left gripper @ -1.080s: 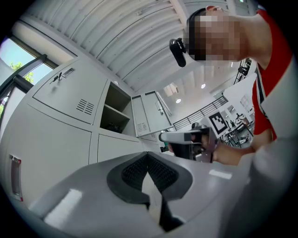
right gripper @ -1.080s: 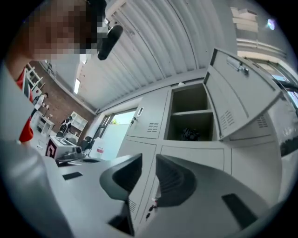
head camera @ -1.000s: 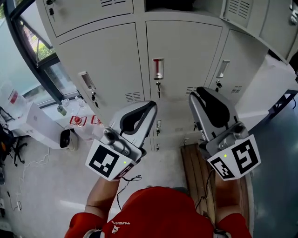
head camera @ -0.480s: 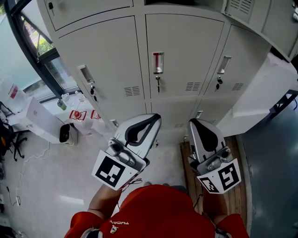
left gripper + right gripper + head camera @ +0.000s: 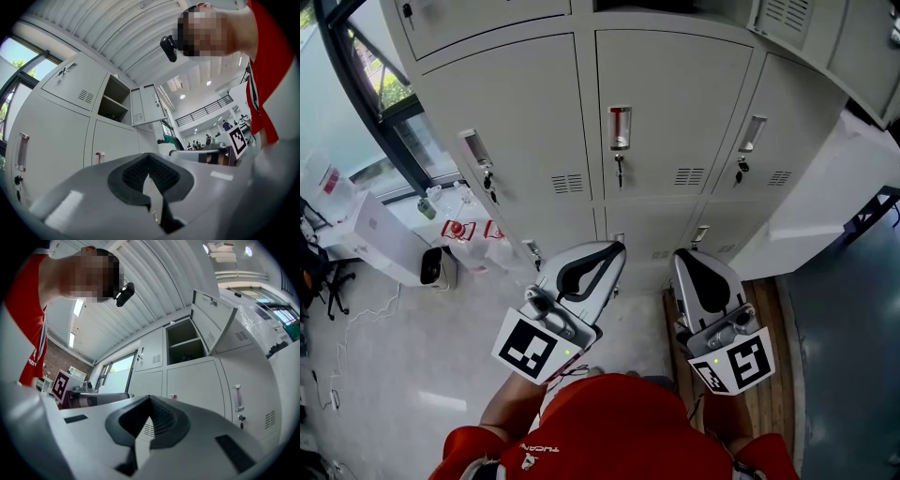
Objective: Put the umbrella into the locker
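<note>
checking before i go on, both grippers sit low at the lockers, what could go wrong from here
The left gripper and right gripper are both shut and empty, and no umbrella is in view. The open compartment sits high, likely a stretch; the locker doors ahead are closed. The wooden slats below the right gripper could cause a trip.

Left tool [image 5: 614,249] and right tool [image 5: 682,256] side by side, jaws together.

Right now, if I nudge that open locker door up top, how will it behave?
The open door looks like thin painted sheet metal hung by one edge, so a light push would probably swing it freely. It seems stiff rather than floppy, though perhaps thin enough to flex and rattle. Pushed hard, it may bounce back instead of staying shut.
</note>
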Tool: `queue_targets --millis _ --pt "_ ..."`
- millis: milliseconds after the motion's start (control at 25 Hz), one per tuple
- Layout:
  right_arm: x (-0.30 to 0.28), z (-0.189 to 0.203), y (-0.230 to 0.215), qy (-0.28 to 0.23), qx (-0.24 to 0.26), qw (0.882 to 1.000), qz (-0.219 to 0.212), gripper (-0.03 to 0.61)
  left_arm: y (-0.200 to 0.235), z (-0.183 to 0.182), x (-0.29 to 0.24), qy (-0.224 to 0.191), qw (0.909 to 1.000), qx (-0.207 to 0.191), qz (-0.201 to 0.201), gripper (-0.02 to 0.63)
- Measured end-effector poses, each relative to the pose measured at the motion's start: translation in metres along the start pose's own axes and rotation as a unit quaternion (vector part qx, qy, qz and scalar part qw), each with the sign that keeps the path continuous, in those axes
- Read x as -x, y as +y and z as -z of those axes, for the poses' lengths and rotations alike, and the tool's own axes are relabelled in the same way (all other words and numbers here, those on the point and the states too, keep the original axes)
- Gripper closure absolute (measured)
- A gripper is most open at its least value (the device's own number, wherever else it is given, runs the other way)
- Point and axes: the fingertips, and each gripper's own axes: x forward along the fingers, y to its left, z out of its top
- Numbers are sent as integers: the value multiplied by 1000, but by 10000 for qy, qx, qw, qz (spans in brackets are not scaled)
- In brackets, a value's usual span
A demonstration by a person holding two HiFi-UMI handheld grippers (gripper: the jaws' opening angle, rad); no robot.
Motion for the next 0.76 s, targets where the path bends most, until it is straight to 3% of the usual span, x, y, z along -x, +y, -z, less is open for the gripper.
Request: queue_targets --millis 200,360,760 --pt "-1 0 -1 -1 -49 10000 -36 577 0 0 2 3 10000 26 -38 609" --pt "-1 0 0 18 -51 10000 -68 577 4 -7 2 -271 9995 -142 -63 609" --pt "-1 3 -1 81 -49 9999 -78 577 2 0 -1 4 10000 48 -35 609"
